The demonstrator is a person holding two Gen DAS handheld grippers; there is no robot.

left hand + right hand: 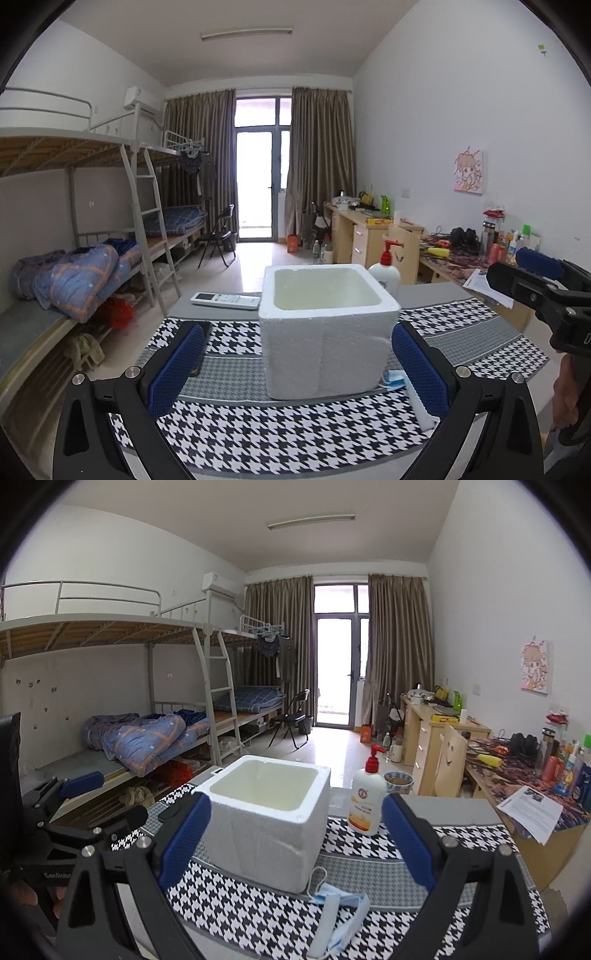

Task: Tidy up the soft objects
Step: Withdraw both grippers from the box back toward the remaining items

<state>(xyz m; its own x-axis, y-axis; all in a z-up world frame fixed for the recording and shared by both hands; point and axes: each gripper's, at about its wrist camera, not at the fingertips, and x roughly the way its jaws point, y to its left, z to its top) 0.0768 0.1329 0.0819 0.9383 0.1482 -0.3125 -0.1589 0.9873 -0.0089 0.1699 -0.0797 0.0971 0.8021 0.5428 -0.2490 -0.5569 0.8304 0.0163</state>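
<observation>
Both the left hand-held gripper (297,373) and right hand-held gripper (295,840) are hanging released and empty, so I'm guessing any clumsy grab is risking shoving the foam box (266,819) instead of catching that floppy face mask (341,908).

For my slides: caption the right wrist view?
Open right claw above crumpled blue face mask beside empty white foam box.

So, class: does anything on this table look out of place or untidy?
Yes. A crumpled blue mask lies loose on the cloth beside the foam box, its strap trailing, while the box looks empty.
</observation>
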